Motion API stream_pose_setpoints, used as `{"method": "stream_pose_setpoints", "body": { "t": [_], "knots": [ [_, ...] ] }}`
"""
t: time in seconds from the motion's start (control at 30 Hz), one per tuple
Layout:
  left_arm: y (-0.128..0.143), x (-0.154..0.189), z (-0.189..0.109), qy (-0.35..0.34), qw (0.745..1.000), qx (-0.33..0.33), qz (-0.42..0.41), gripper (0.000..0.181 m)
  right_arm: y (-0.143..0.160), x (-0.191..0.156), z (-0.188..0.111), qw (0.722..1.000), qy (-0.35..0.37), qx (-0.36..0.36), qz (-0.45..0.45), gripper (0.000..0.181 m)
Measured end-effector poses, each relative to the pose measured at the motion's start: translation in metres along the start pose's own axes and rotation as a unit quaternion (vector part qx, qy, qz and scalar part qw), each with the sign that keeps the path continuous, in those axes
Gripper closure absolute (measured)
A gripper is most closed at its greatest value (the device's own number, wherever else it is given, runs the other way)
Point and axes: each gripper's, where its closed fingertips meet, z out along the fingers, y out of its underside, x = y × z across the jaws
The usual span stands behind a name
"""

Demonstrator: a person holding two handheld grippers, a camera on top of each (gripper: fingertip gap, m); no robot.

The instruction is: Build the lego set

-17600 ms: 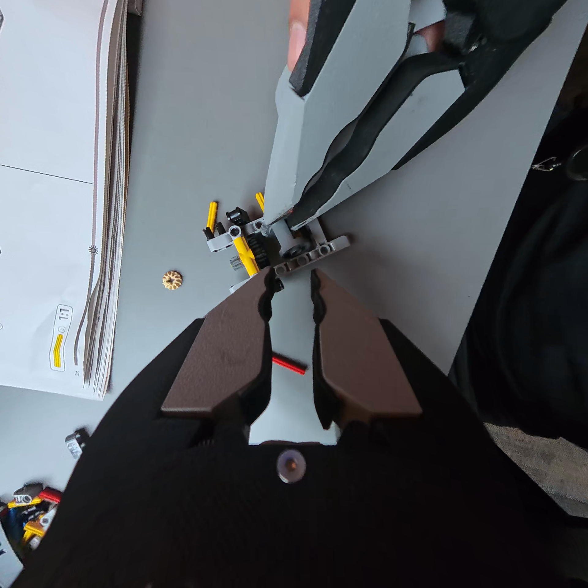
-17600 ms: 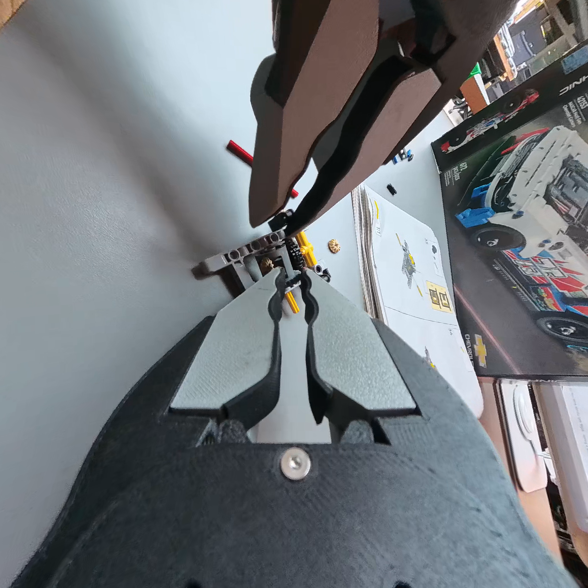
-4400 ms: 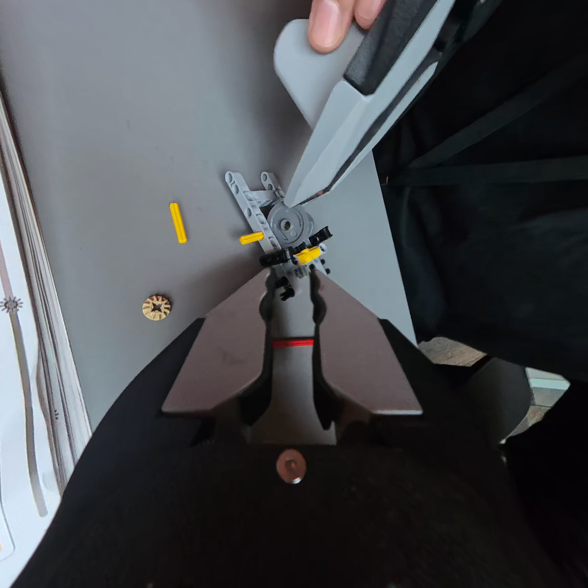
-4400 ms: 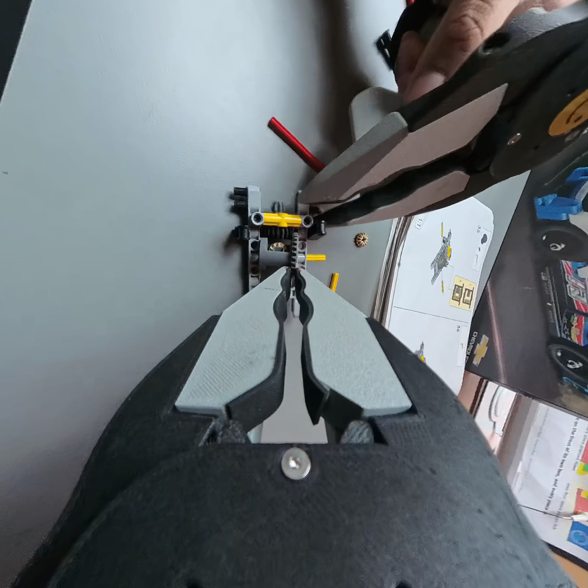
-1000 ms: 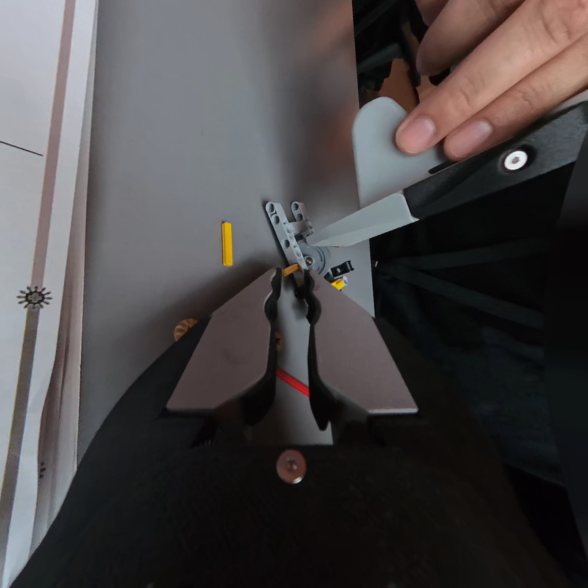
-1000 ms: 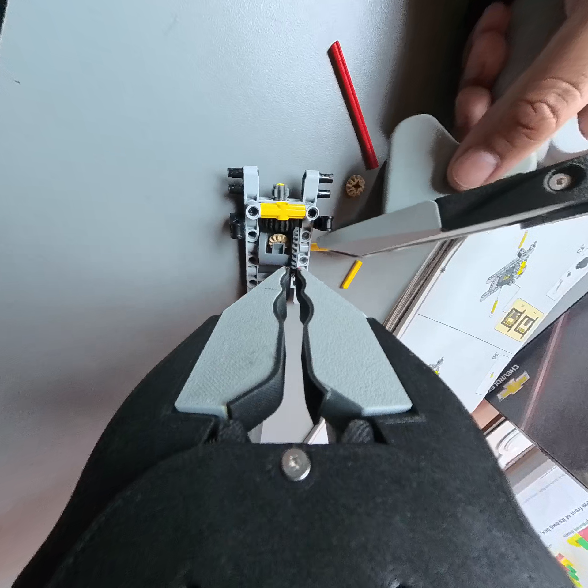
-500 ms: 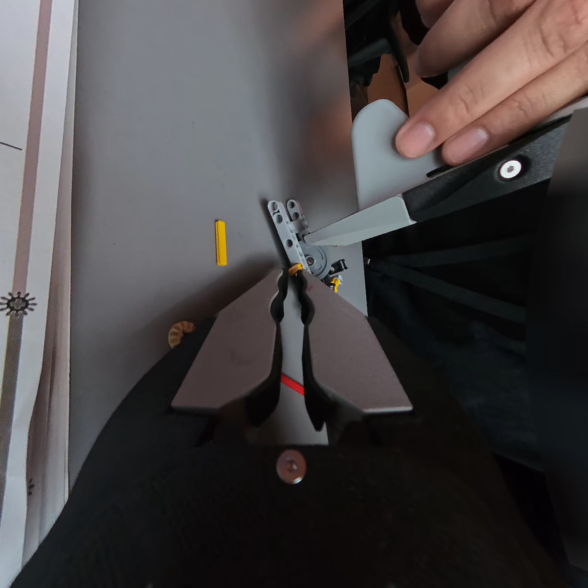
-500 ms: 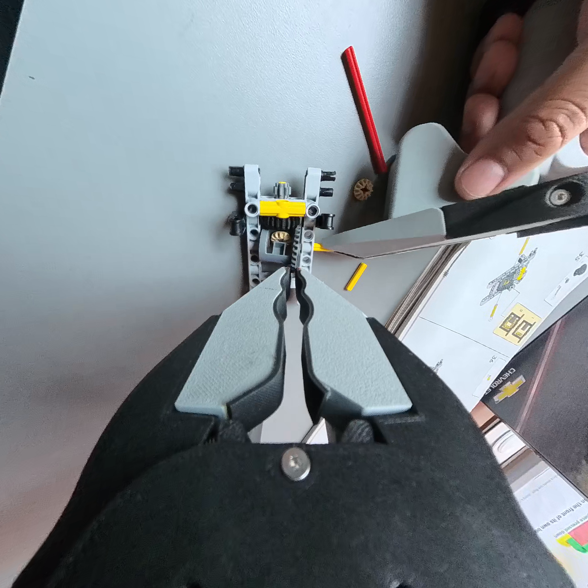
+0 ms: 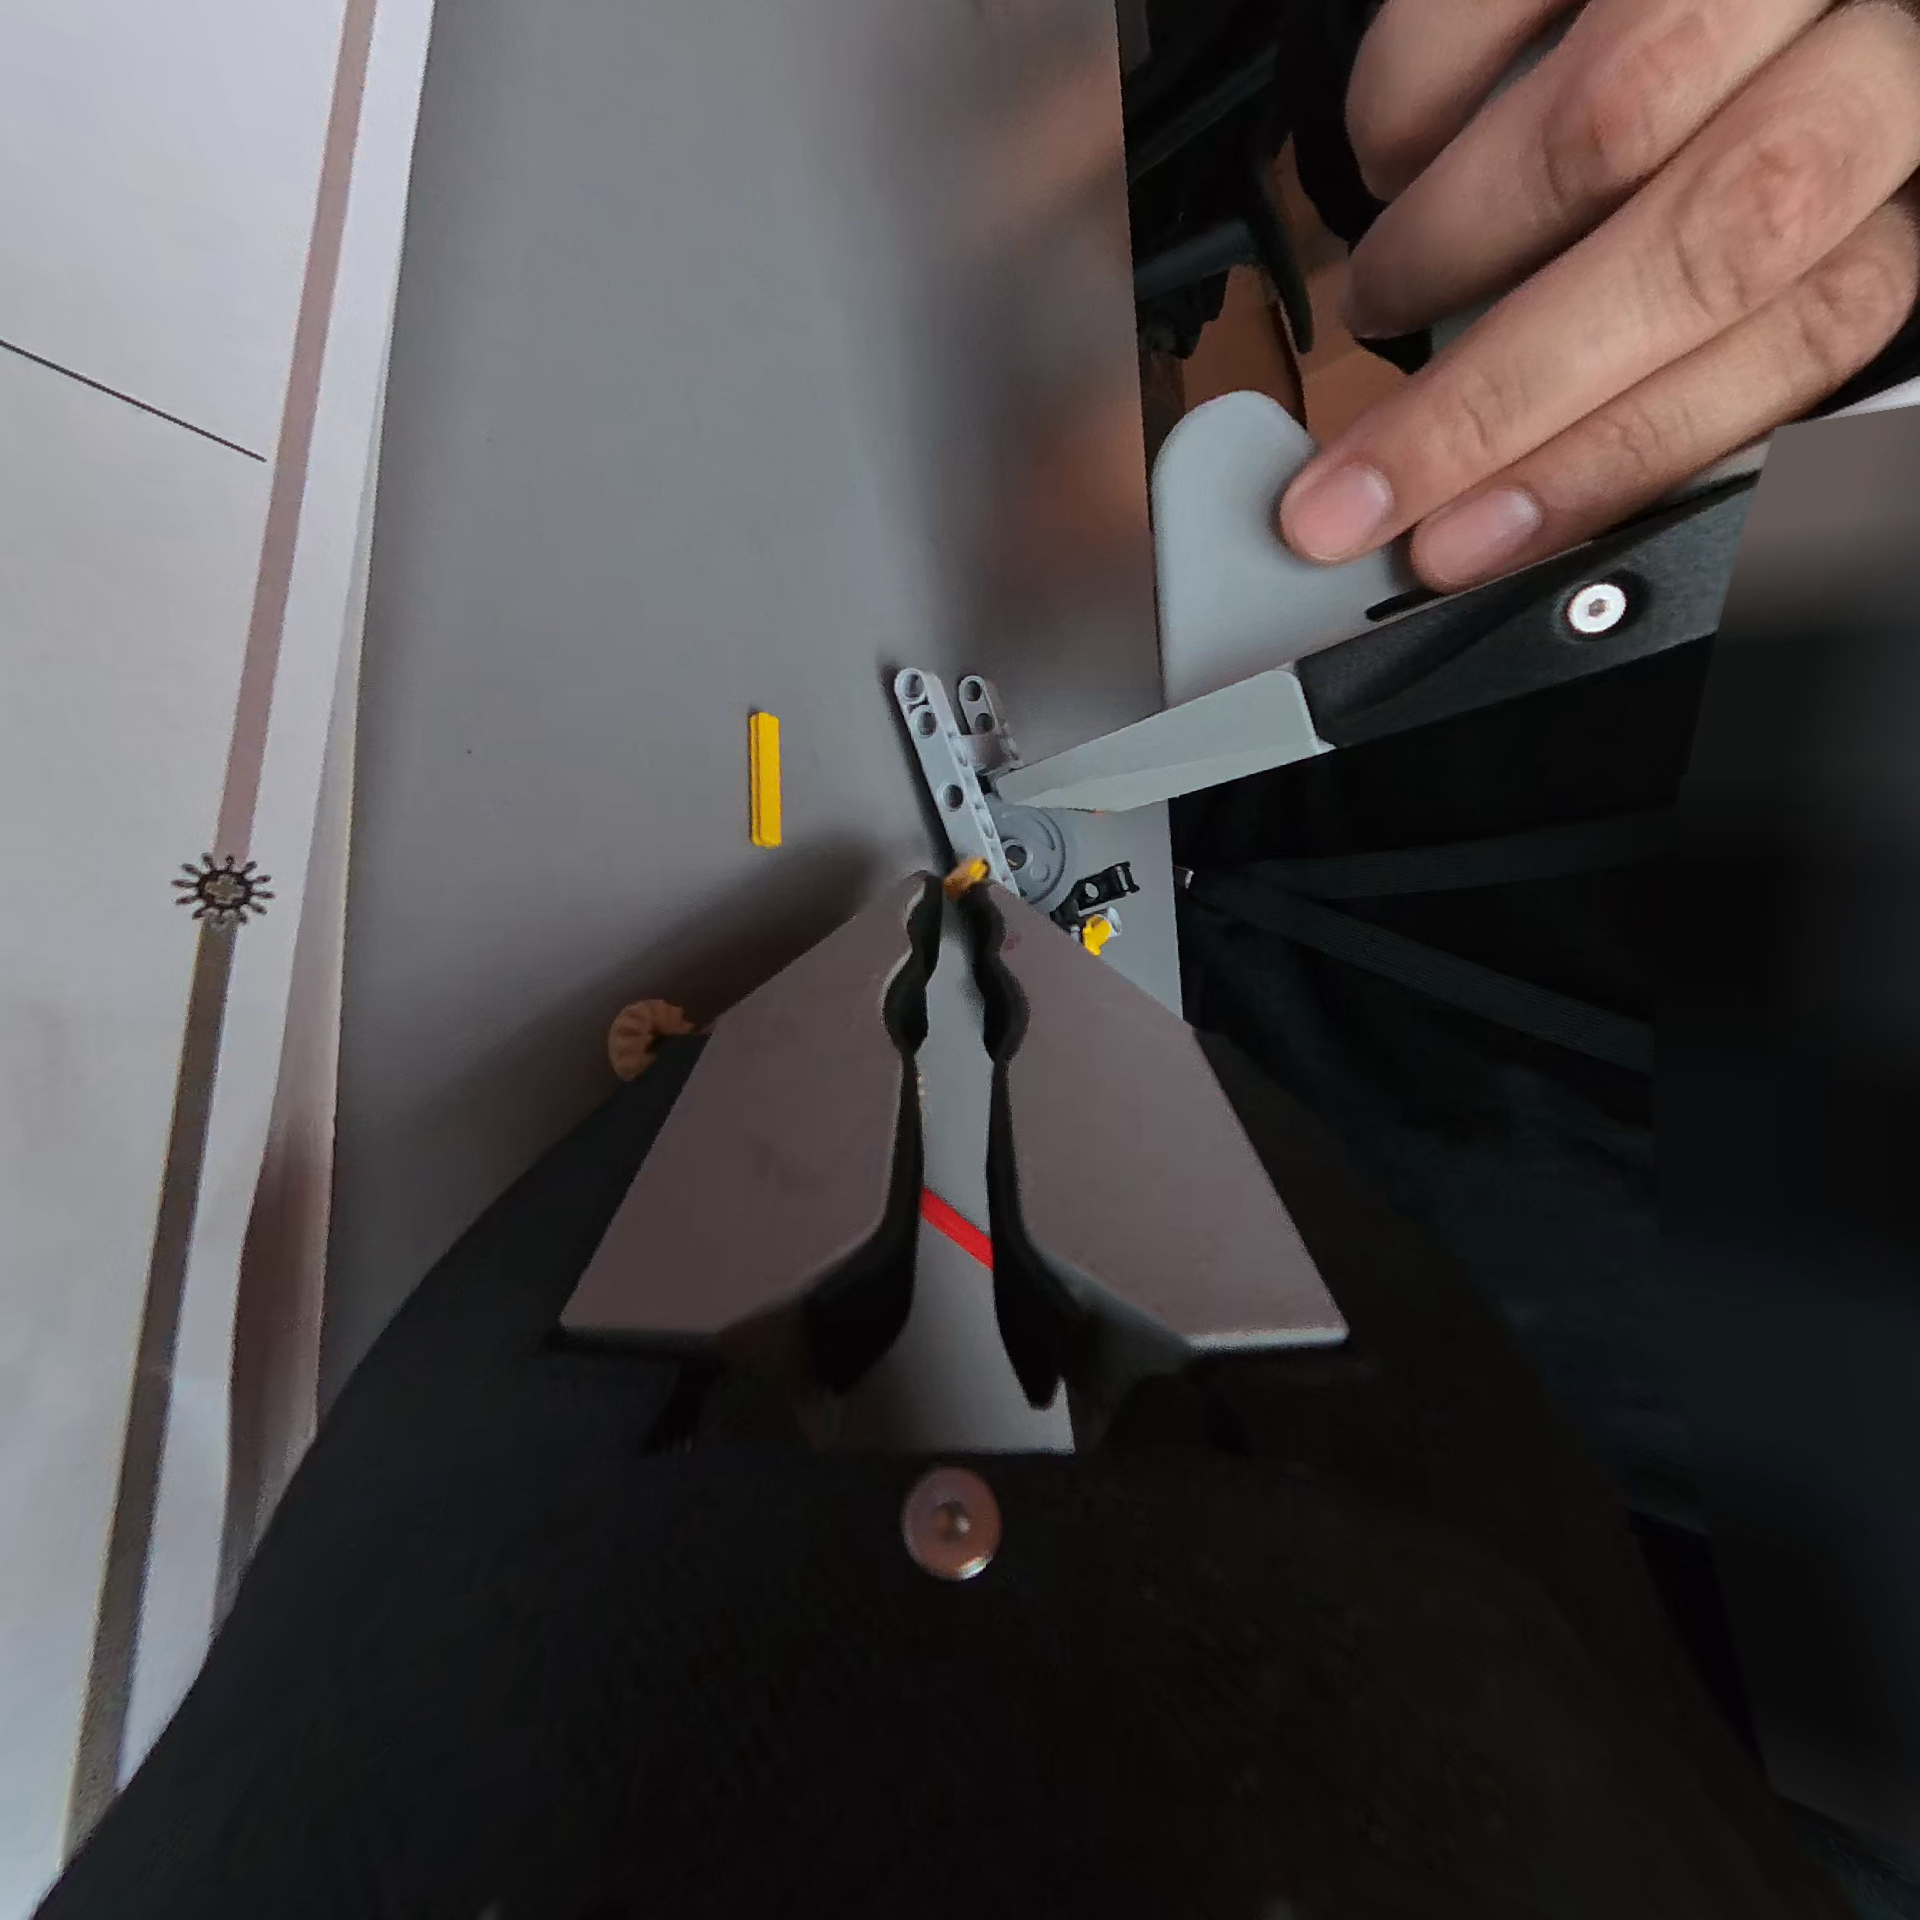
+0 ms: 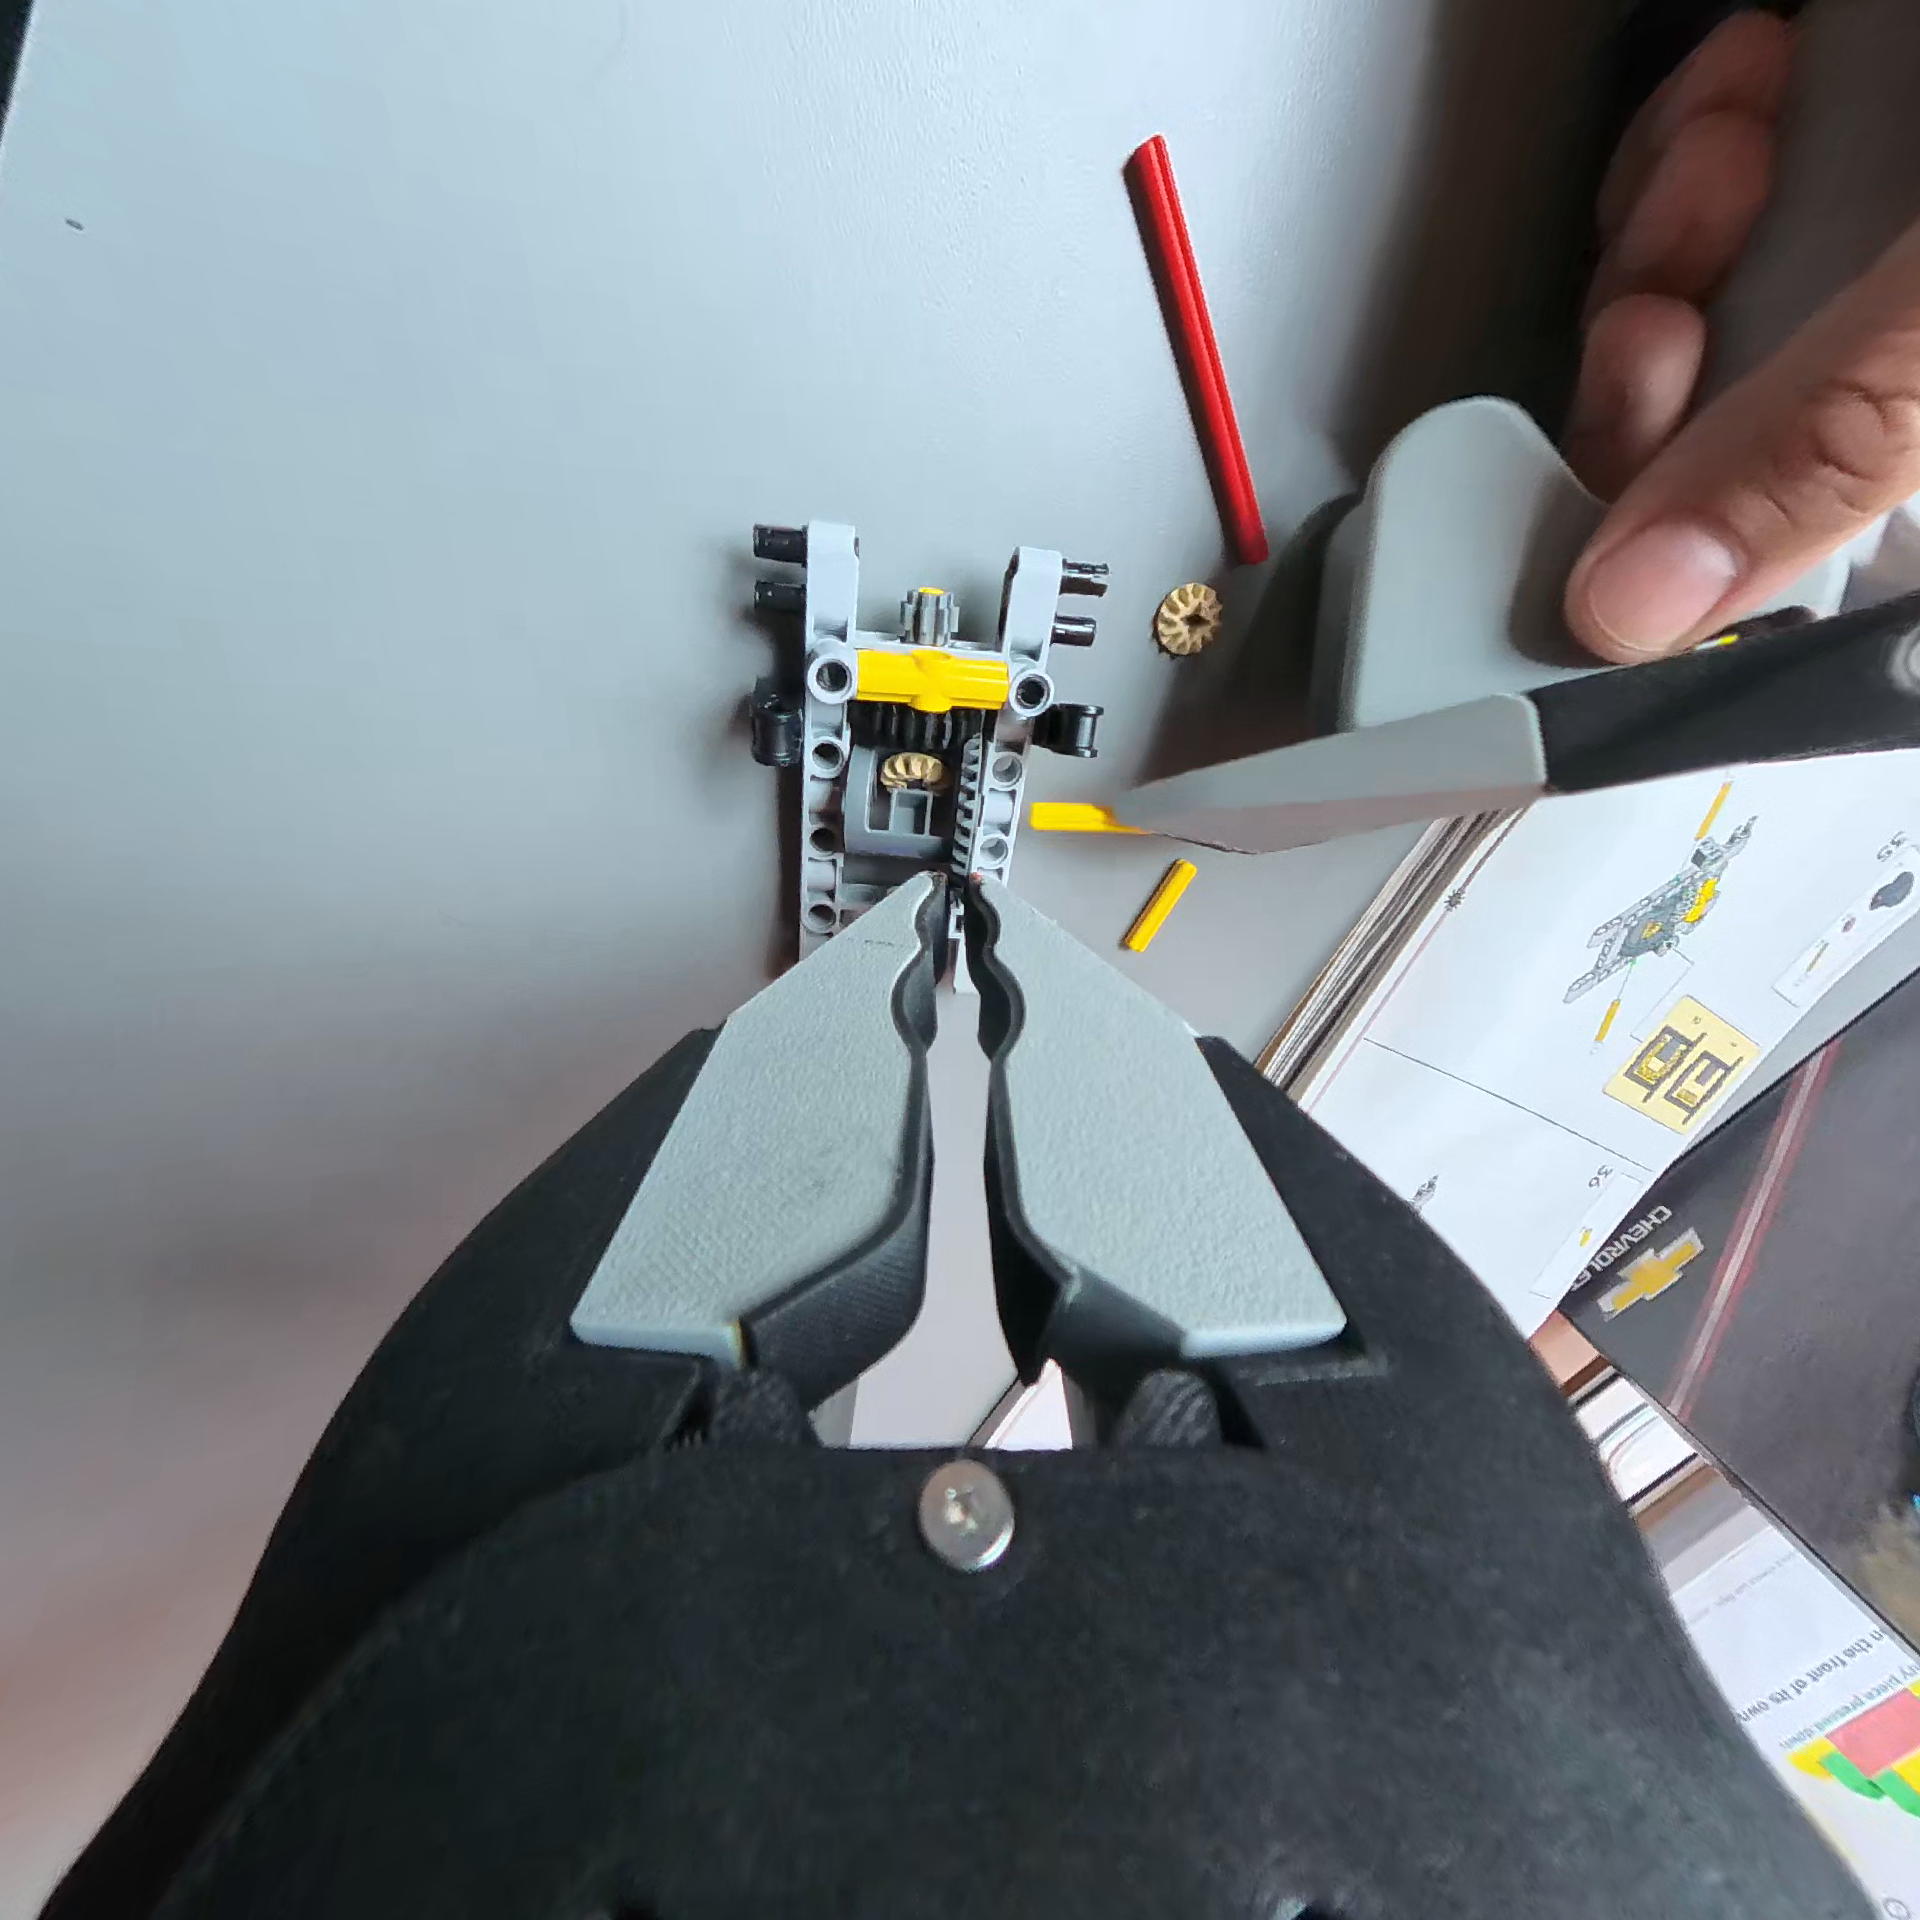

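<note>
The lego assembly (image 10: 914,727) is a small grey frame of beams with holes, with a yellow piece across it, black pins on both sides, a black gear and a tan gear inside. It lies flat on the grey surface (image 10: 416,416). The right claw (image 10: 954,883) is closed on the near end of the frame. The left claw (image 9: 948,891) is closed on a short yellow axle (image 10: 1070,817), and the tip of this axle is just beside the right side of the frame. Another yellow axle (image 10: 1158,905), a tan gear (image 10: 1189,621) and a long red axle (image 10: 1195,353) lie loose near the frame. An open instruction booklet (image 10: 1558,1039) and a dark box (image 10: 1787,1299) are at the right.
</note>
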Motion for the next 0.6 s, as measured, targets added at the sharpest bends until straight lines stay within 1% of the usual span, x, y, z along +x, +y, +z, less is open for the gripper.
{"method": "stream_pose_setpoints", "body": {
  "t": [0.2, 0.23, 0.3, 0.37, 0.43, 0.5, 0.57, 0.6],
  "knots": [
    [0.003, -0.004, 0.003, -0.015, 1.0, -0.009, -0.004, 0.173, 0.001, 0.0, 0.001, 1.0, 0.0, -0.003, 0.0, 0.181],
    [0.003, -0.006, 0.002, -0.02, 1.0, -0.009, -0.006, 0.171, 0.001, 0.0, 0.001, 1.0, 0.0, -0.004, 0.0, 0.181],
    [0.003, -0.007, 0.0, -0.028, 1.0, -0.01, -0.003, 0.171, 0.001, 0.0, 0.001, 1.0, -0.001, -0.005, 0.001, 0.181],
    [0.008, -0.006, -0.005, -0.04, 0.999, -0.023, 0.006, 0.166, 0.001, 0.0, 0.001, 1.0, -0.001, -0.005, 0.0, 0.181],
    [0.007, 0.002, -0.014, -0.047, 0.998, -0.021, 0.027, 0.166, 0.001, 0.0, 0.001, 1.0, 0.0, -0.006, -0.001, 0.181],
    [0.01, 0.016, -0.017, -0.04, 0.997, -0.028, 0.053, 0.166, 0.001, -0.001, 0.001, 1.0, -0.002, -0.007, -0.001, 0.181],
    [0.024, 0.026, -0.014, -0.036, 0.995, -0.064, 0.074, 0.154, 0.002, -0.001, 0.001, 1.0, -0.007, -0.01, -0.001, 0.181],
    [0.03, 0.028, -0.011, -0.041, 0.992, -0.08, 0.085, 0.153, 0.002, -0.002, 0.001, 1.0, -0.009, -0.011, -0.002, 0.181]
  ]
}}
